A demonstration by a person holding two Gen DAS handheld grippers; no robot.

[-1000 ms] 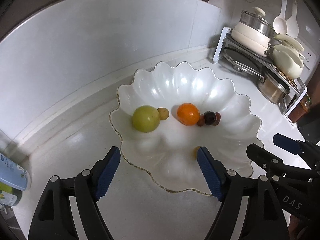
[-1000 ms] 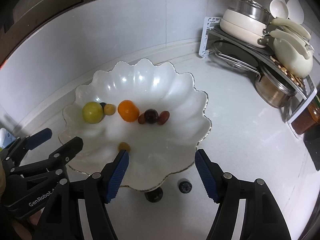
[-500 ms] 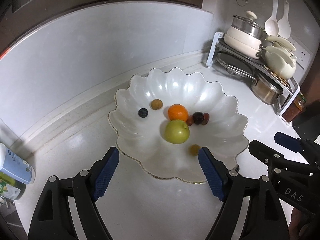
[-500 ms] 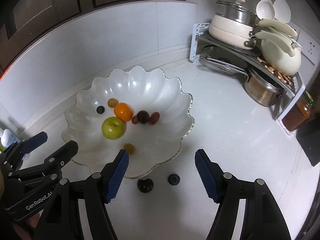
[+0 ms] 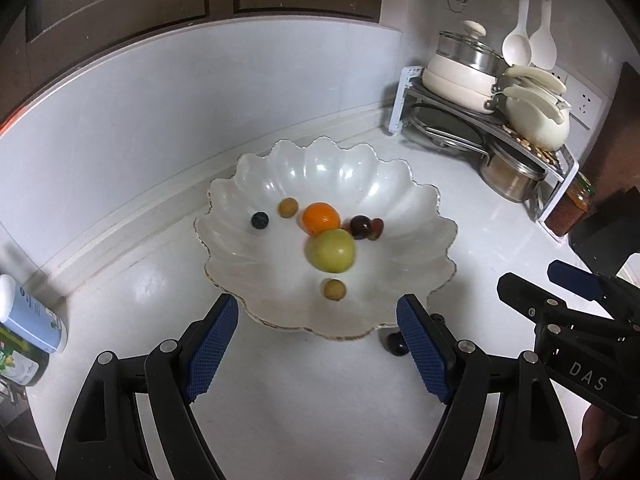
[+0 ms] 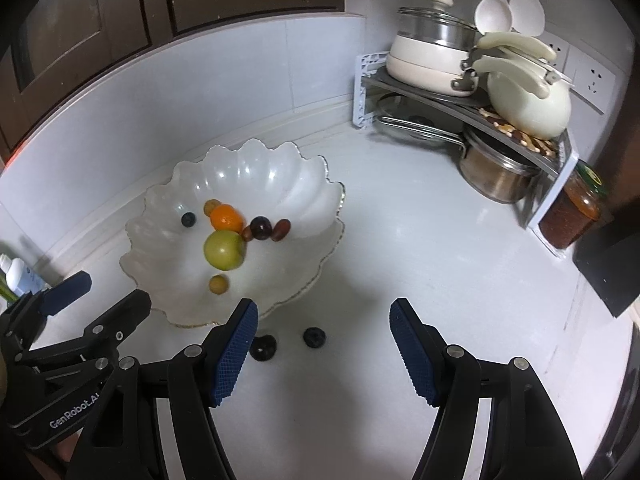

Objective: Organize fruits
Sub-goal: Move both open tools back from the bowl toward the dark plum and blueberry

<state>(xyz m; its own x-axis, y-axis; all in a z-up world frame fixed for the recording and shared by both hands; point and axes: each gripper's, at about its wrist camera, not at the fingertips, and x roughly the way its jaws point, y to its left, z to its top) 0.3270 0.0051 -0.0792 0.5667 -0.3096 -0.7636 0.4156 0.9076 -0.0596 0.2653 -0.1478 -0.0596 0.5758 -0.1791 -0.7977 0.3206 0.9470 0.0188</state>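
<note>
A white scalloped bowl stands on the white counter. In it lie a green apple, an orange, a blueberry, two small tan fruits, a dark plum and reddish dates. Two dark fruits lie on the counter in front of the bowl. My left gripper is open and empty, short of the bowl. My right gripper is open and empty, above the two loose fruits.
A metal rack with white pots, a steel pot and lids stands at the back right. A jar and a dark box sit to its right. Bottles stand at the left edge. A tiled wall runs behind.
Both grippers have drawn back and up from the bowl. The green apple has rolled from the bowl's left to its middle, beside the orange, uncovering a blueberry.
</note>
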